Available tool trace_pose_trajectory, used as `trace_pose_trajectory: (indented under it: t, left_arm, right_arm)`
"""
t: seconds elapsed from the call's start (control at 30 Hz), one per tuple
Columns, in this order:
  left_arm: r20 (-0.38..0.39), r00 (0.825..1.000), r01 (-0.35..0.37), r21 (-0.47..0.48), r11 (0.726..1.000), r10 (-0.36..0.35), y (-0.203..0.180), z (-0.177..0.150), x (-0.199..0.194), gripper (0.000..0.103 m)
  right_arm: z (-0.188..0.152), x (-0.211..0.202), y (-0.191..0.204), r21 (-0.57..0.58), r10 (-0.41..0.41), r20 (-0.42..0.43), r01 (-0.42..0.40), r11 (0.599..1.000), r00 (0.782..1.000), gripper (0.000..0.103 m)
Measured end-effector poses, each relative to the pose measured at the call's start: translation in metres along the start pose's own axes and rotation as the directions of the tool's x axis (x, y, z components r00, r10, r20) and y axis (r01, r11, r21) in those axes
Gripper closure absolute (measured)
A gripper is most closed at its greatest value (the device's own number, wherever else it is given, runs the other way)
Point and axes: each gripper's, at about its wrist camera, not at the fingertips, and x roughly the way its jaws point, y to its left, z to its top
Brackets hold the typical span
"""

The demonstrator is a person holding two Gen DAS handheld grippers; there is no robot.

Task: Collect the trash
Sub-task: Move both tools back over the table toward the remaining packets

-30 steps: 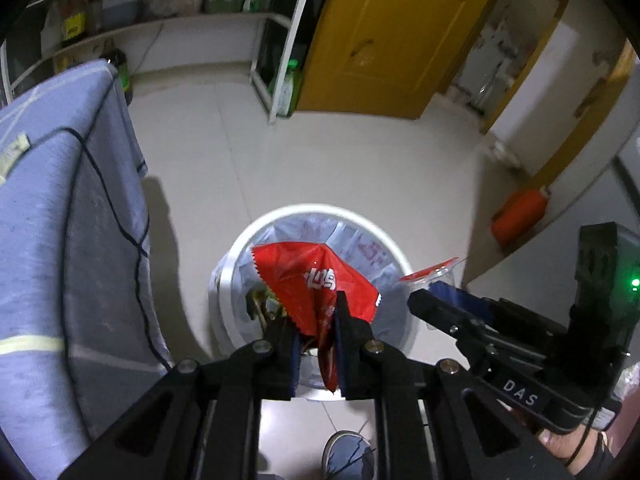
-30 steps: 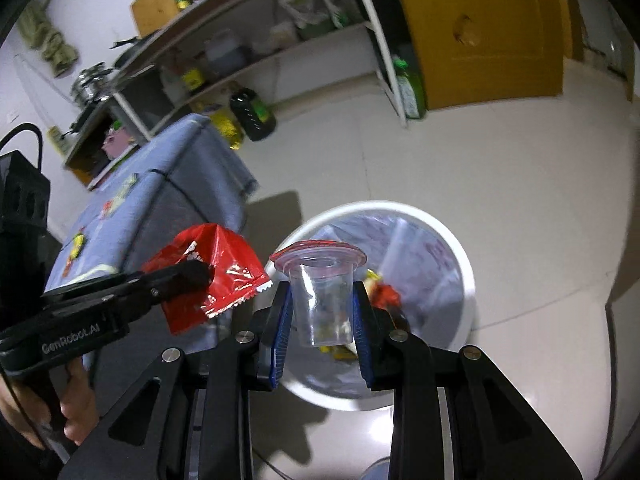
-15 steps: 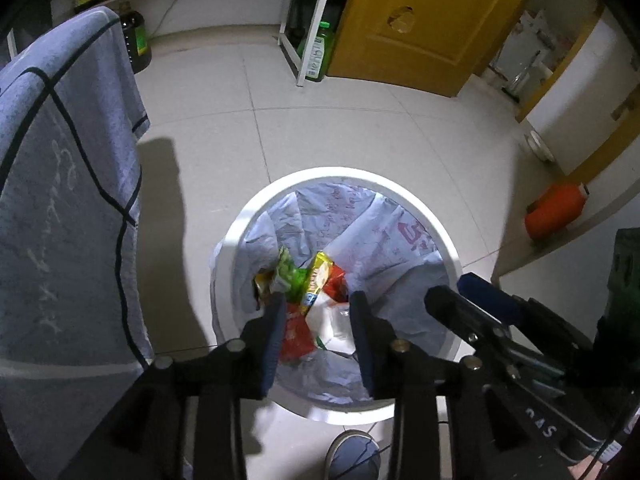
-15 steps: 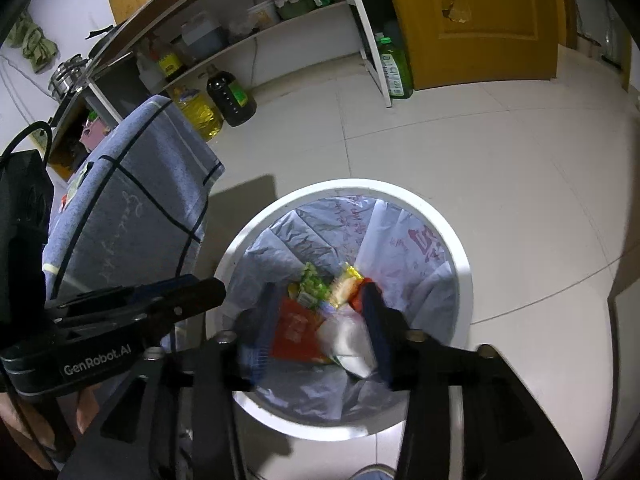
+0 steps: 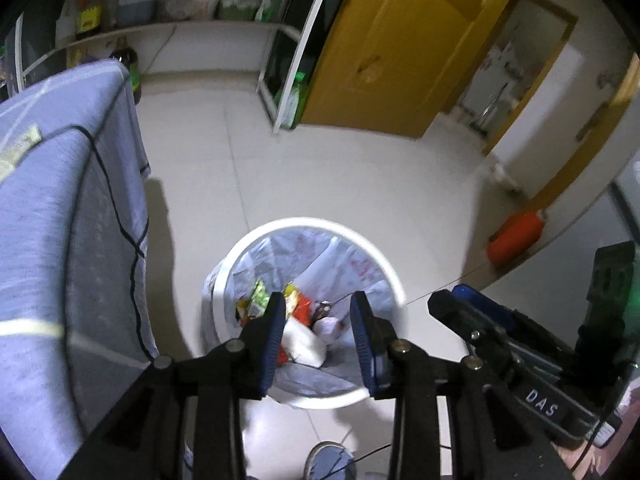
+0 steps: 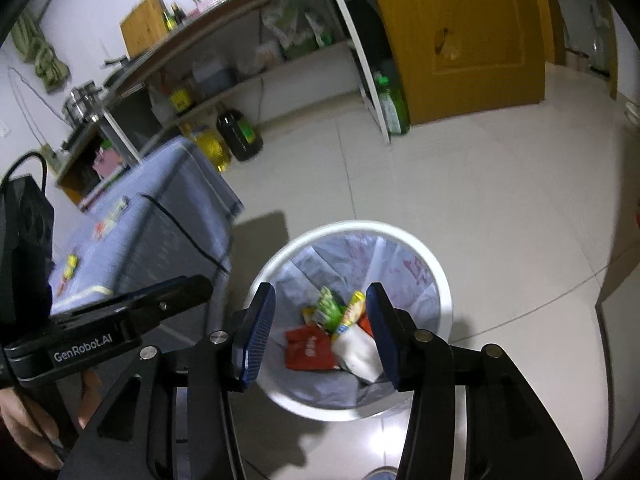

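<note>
both the left gripper point(image 5: 318, 334) and the right gripper point(image 6: 320, 330) hang with fingers spread and empty above the white bin point(image 6: 438, 280). the trash point(image 6: 310, 346) lies inside it, red wrapper flat, white packet slanting toward the near right.

Shoe point(image 5: 330, 462) cut off, shelf items point(image 6: 280, 36) blurred
</note>
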Motion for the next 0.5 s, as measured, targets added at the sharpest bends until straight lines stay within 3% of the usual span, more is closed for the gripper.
trace_pose_trajectory:
  t: [0.23, 0.5]
  left_arm:
    - [0.110, 0.993, 0.038, 0.021, 0.999, -0.040, 0.006, -0.016, -0.076, 0.068]
    - [0.231, 0.973, 0.003, 0.020, 1.000, -0.008, 0.046, -0.034, -0.148, 0.062]
  right_arm:
    - [-0.008, -0.061, 0.051, -0.062, 0.095, 0.105, -0.089, 0.994, 0.990, 0.055]
    - [-0.023, -0.078, 0.126, -0.181, 0.217, 0.090, -0.199, 0.963, 0.972, 0.055]
